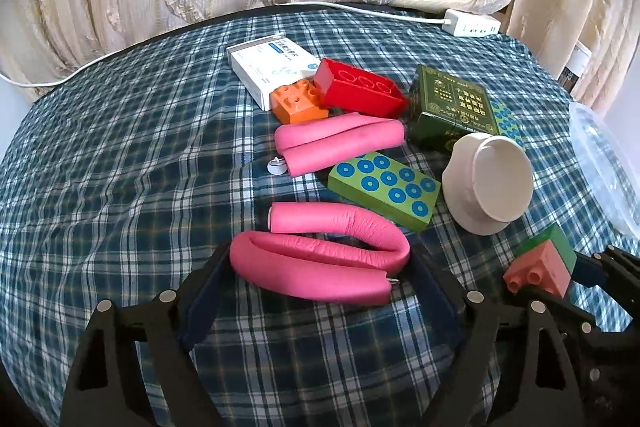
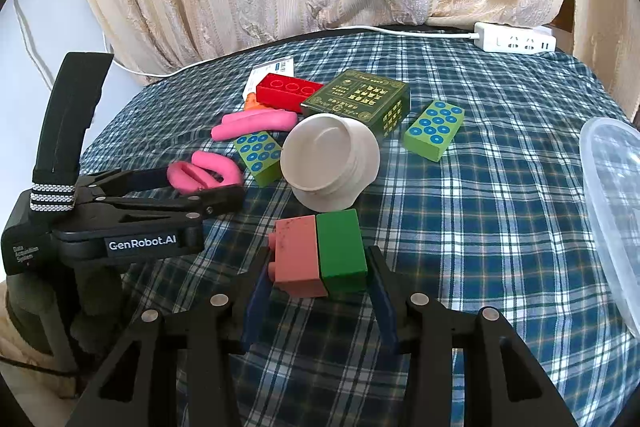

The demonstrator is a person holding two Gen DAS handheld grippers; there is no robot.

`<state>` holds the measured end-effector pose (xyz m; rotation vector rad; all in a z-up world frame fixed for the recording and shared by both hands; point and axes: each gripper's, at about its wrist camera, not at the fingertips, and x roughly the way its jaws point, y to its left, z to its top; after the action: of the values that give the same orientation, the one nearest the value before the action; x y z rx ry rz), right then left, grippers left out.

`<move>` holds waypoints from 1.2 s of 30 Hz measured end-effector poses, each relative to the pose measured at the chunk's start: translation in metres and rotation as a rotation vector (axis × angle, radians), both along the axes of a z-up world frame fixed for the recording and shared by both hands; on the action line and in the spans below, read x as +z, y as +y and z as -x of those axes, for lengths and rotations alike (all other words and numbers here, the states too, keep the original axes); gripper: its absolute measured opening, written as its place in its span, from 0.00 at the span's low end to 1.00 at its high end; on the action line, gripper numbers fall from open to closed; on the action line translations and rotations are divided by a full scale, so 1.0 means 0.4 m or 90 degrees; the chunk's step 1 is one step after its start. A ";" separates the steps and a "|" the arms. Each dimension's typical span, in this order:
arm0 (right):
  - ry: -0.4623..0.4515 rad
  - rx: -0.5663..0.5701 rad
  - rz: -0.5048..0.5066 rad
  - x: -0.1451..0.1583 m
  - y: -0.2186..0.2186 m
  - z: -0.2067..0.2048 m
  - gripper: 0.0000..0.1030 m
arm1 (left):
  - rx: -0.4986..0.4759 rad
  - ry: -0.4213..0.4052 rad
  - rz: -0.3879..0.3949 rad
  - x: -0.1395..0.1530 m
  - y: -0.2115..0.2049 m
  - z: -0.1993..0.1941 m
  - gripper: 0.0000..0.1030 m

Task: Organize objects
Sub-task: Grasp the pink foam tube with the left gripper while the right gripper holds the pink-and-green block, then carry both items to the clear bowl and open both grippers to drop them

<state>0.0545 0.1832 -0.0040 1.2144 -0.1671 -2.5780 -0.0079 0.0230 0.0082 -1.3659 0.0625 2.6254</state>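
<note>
A bent pink foam tube (image 1: 320,267) lies on the checked cloth (image 1: 120,167). My left gripper (image 1: 321,254) straddles it, one pad touching each side of the tube. The right wrist view shows that same gripper (image 2: 200,183) from the side, around the tube (image 2: 204,173). My right gripper (image 2: 320,287) is shut on a pink studded brick (image 2: 298,259) and a green block (image 2: 340,251) held side by side, low over the cloth. That pair (image 1: 540,267) shows at the lower right of the left wrist view.
A second pink tube (image 1: 340,143), two green dotted blocks (image 1: 384,187) (image 2: 434,135), a white lid (image 1: 492,183), a dark green box (image 1: 448,107), a red brick (image 1: 360,91), an orange brick (image 1: 298,103) and a white carton (image 1: 268,67) lie behind. A clear tub (image 2: 616,211) stands right, a power strip (image 2: 516,43) far back.
</note>
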 end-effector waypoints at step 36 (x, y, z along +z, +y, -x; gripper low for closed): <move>0.109 -0.312 -0.005 0.131 0.470 -0.162 0.47 | -0.196 0.080 0.011 0.160 0.369 -0.086 0.83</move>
<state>0.1193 0.3711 0.0482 1.0485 -0.4691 -3.0844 0.0266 0.1706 0.0721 -1.0936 0.2887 2.4514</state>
